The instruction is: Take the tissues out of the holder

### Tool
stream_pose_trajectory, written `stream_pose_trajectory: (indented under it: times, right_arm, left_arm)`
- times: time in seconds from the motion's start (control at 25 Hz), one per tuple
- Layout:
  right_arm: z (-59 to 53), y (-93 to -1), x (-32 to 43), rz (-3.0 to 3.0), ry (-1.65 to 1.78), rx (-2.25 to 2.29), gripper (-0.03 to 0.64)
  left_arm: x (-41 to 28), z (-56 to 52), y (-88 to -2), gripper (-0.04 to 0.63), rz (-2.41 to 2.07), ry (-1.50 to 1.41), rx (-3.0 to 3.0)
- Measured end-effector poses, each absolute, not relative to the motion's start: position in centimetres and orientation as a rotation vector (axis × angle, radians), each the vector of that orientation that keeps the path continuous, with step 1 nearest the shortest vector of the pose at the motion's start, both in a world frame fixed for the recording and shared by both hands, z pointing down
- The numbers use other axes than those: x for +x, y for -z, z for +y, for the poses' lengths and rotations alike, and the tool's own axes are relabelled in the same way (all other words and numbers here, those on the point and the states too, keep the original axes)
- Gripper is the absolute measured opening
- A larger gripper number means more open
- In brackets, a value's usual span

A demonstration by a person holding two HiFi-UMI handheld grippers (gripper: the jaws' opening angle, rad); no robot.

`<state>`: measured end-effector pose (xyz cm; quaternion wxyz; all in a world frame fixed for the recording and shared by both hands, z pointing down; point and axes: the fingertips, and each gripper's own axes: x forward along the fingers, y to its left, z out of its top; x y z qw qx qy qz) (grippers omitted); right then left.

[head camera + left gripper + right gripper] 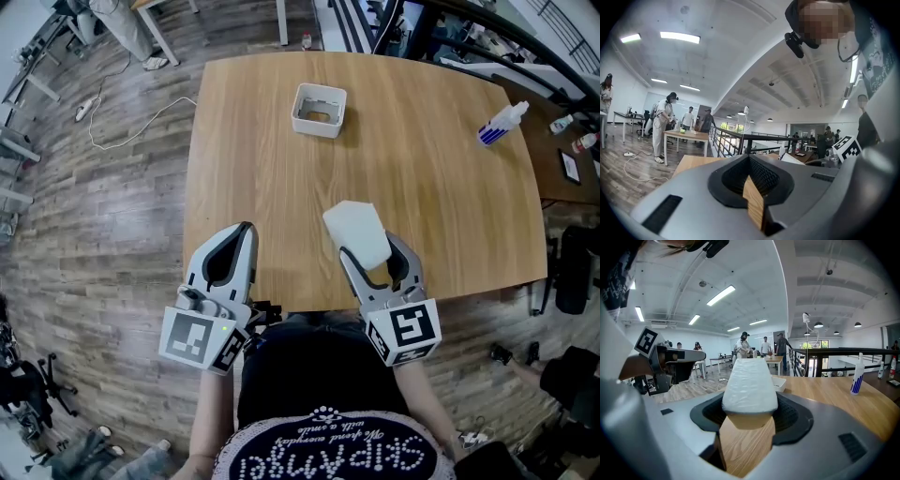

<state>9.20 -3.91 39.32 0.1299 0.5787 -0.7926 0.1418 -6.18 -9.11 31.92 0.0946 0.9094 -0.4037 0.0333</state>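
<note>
The white rectangular holder (319,110) stands on the far middle of the wooden table (272,187), and I see nothing white inside it. A white wrapped tissue pack (356,232) is above the table's near edge, with my right gripper (368,251) shut on its near end. In the right gripper view the pack (749,385) stands out between the jaws of the right gripper (749,411), and the holder (780,383) shows behind it. My left gripper (244,234) is at the near edge, left of the pack, jaws together and empty. The left gripper view shows the left gripper (752,187) with only a thin gap.
A white spray bottle with a blue label (502,122) lies at the table's far right, seen upright-looking in the right gripper view (856,376). Small items lie on a dark desk (572,164) beyond the right edge. A railing and several people are in the background.
</note>
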Motion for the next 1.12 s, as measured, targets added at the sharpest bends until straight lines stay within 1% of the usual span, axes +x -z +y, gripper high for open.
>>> stream_pose_trajectory:
  times: [0.52, 1.12]
  right_arm:
    - [-4.6, -39.8, 8.9, -2.306, -0.44, 1.651, 0.278]
    - [-5.7, -40.2, 9.5, -2.301, -0.451, 1.641, 0.278]
  left_arm:
    - [-6.3, -9.8, -32.4, 0.005, -1.195, -0.104, 2.679]
    - [-5.0, -10.8, -32.7, 0.005, -1.165, -0.108, 2.686]
